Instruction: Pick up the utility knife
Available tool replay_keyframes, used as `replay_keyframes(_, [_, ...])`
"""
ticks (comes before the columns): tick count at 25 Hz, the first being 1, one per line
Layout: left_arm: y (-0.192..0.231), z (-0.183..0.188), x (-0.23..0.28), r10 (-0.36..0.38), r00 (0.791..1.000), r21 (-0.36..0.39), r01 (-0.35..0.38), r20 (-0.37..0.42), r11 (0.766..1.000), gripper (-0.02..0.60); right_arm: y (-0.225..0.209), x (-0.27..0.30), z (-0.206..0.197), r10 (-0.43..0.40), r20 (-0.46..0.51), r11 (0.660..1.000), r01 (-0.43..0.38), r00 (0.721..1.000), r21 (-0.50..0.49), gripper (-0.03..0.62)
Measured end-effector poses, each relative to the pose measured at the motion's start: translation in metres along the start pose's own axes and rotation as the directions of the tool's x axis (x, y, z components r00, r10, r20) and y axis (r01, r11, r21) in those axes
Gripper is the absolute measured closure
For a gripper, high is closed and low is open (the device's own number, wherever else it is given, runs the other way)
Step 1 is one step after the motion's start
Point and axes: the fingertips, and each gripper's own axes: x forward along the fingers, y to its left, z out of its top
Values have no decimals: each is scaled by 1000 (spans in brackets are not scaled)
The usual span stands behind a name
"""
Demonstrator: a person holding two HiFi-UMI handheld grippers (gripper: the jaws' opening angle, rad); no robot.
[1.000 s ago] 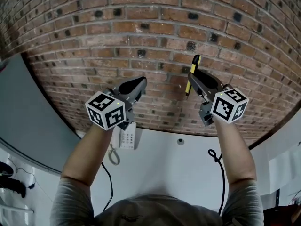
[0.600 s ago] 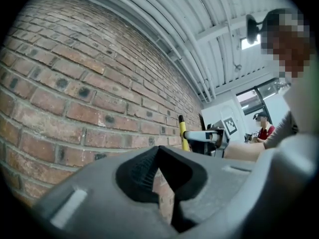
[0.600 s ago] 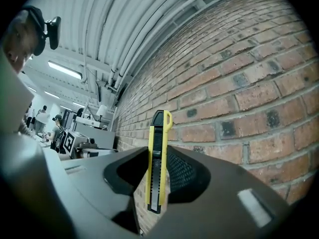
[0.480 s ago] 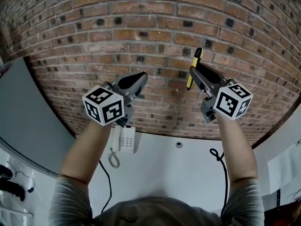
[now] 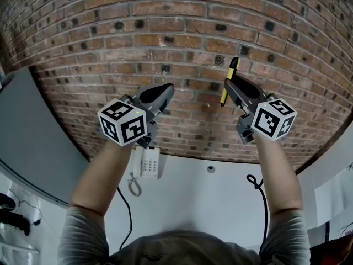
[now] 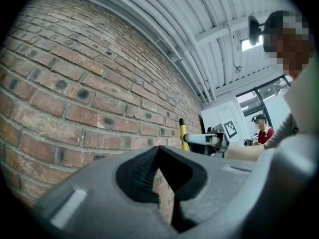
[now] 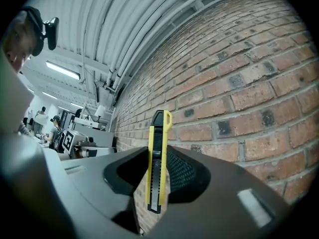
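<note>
One yellow utility knife point(image 7: 158, 148), upright in right gripper point(image 5: 230, 88), brick wall point(image 5: 165, 32)

Brick wall point(image 5: 176, 37), white telephone point(image 5: 148, 162) on white surface point(image 5: 193, 203), perhaps a cable point(image 5: 252, 182) nearby.

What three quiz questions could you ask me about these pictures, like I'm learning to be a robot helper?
1. True or false: the left gripper holds the utility knife.
2. What stands behind both grippers? A. a brick wall B. a window C. a curtain
3. Fill in the gap: the knife's body is black and ____.

Key:
1. False. The left gripper is shut with nothing in it; the right gripper is shut on the knife, which points upward.
2. A.
3. Yellow.
</note>
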Motion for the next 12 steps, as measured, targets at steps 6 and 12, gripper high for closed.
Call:
replay_keyframes(6, [0,-1,-1,-1,1000,-1,1,2,1000,583,0,0,0,-3,2,1000,3,1000,2,471])
replay_keyframes(12, [0,0,0,-2,1000,-2,2,0,1000,583,0,1,-1,-7,-7,1000,7,1000,-17,470])
